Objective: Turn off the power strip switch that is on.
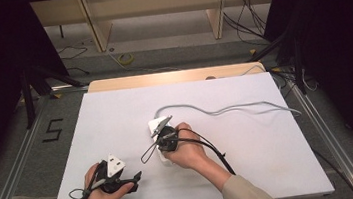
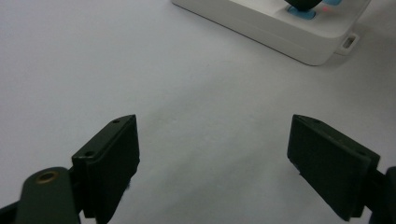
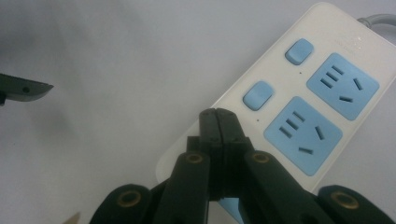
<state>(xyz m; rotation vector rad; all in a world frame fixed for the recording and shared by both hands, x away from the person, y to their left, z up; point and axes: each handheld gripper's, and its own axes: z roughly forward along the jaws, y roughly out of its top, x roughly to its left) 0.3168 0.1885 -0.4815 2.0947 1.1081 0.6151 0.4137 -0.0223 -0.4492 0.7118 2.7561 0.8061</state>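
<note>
A white power strip [image 3: 299, 93] with blue sockets and blue switches lies mid-table [image 1: 164, 157]; its grey cable [image 1: 226, 109] runs off to the right. My right gripper [image 3: 218, 113] is shut, empty, and points down at the strip [image 1: 165, 140]. In the left gripper view its dark tip rests on a blue switch [image 2: 301, 11] beside a small red light [image 2: 322, 7]. My left gripper [image 2: 212, 123] is open above bare table, low and left of the strip [image 1: 131, 179]. One of its jaw tips shows at the left edge of the right gripper view.
The white table board [image 1: 115, 111] has bare room on the left, back and far right. A wooden strip [image 1: 172, 77] lines the far edge. Black cables trail from both grippers across the near part of the table.
</note>
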